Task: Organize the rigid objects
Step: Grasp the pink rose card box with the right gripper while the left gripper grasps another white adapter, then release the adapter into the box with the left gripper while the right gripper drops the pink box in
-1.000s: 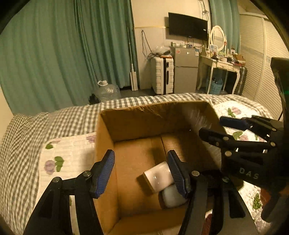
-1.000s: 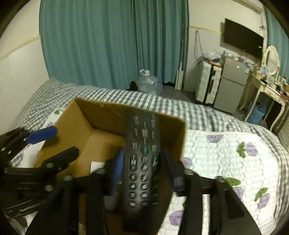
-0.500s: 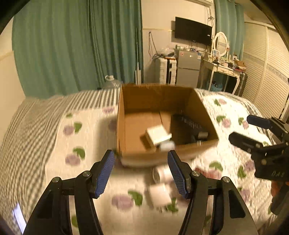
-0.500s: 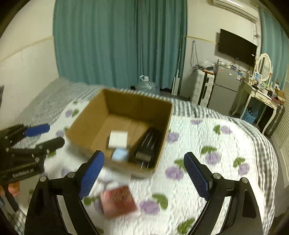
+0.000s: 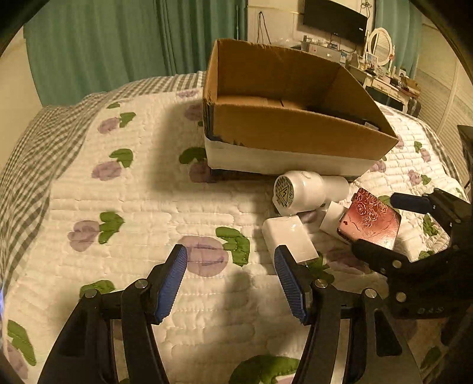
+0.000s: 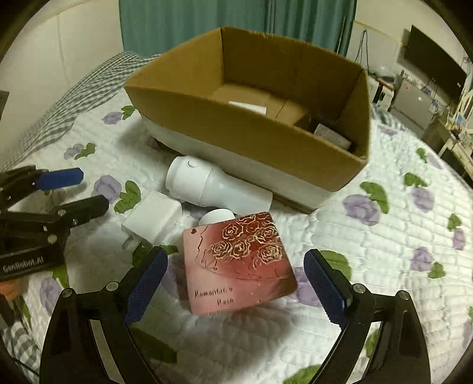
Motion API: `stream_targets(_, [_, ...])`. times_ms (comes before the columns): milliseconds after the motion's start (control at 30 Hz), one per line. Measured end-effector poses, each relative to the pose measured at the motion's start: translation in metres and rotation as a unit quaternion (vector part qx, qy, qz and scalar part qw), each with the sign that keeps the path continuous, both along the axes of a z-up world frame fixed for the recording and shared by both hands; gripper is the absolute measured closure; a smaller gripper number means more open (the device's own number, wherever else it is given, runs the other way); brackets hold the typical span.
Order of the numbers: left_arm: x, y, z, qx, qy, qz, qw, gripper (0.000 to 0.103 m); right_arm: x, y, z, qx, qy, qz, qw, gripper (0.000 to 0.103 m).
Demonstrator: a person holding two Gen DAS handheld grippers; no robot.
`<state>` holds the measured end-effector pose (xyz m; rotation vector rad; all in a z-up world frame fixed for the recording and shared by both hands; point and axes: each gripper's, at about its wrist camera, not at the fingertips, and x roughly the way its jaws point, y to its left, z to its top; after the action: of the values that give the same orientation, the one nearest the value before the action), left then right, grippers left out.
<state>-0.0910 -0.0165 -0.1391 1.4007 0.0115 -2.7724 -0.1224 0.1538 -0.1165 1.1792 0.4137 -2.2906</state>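
A cardboard box [image 5: 295, 133] [image 6: 236, 130] stands on the quilted bed and holds a black remote [image 6: 328, 124] and a white item [image 6: 248, 107]. In front of it lie a white hair-dryer-like device [image 5: 304, 192] [image 6: 207, 183], a white charger block [image 5: 288, 237] [image 6: 153, 217] and a red rose-patterned tin [image 5: 371, 220] [image 6: 239, 260]. My right gripper [image 6: 235, 288] is open and empty, low over the bed, its jaws either side of the tin's near end. My left gripper [image 5: 230, 283] is open and empty, just left of the charger block.
The flowered quilt [image 5: 118, 206] covers the bed, with a checked cover [image 5: 38, 138] at its left edge. Green curtains [image 5: 118, 35], a TV [image 5: 334, 17], a dressing table and a small fridge [image 6: 414, 103] stand beyond the bed.
The right gripper let the remote go into the box. Both grippers pulled back and dropped low to the loose items in front of the box; the right now straddles the tin.
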Motion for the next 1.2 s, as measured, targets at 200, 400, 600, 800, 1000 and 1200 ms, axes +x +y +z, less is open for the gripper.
stream_targets(200, [-0.006, 0.006, -0.004, 0.011, -0.012, -0.005, 0.9999, 0.039, -0.007, -0.004, -0.009, 0.005, -0.012, 0.007, 1.0, 0.029])
stream_targets(400, [-0.014, 0.027, -0.001, 0.013, -0.018, -0.023, 0.9995, 0.039, -0.001, 0.018, 0.016, -0.034, 0.015, -0.017, 0.999, 0.03])
stream_targets(600, [-0.031, 0.041, -0.016, 0.024, -0.046, -0.027, 0.9983, 0.039, -0.004, 0.046, 0.031, -0.062, 0.035, -0.059, 0.996, 0.031])
stream_targets(800, [-0.048, 0.047, -0.033, 0.025, -0.07, -0.018, 0.997, 0.039, -0.01, 0.047, 0.031, -0.066, 0.027, -0.064, 0.995, 0.031])
stream_targets(1000, [-0.051, 0.052, -0.042, 0.0, -0.063, -0.023, 0.9978, 0.042, -0.015, 0.046, 0.024, -0.059, 0.016, -0.071, 0.996, 0.031])
stream_targets(1200, [-0.046, 0.053, -0.037, -0.004, -0.051, -0.033, 0.9981, 0.061, -0.014, 0.044, 0.023, -0.051, 0.018, -0.072, 0.996, 0.031])
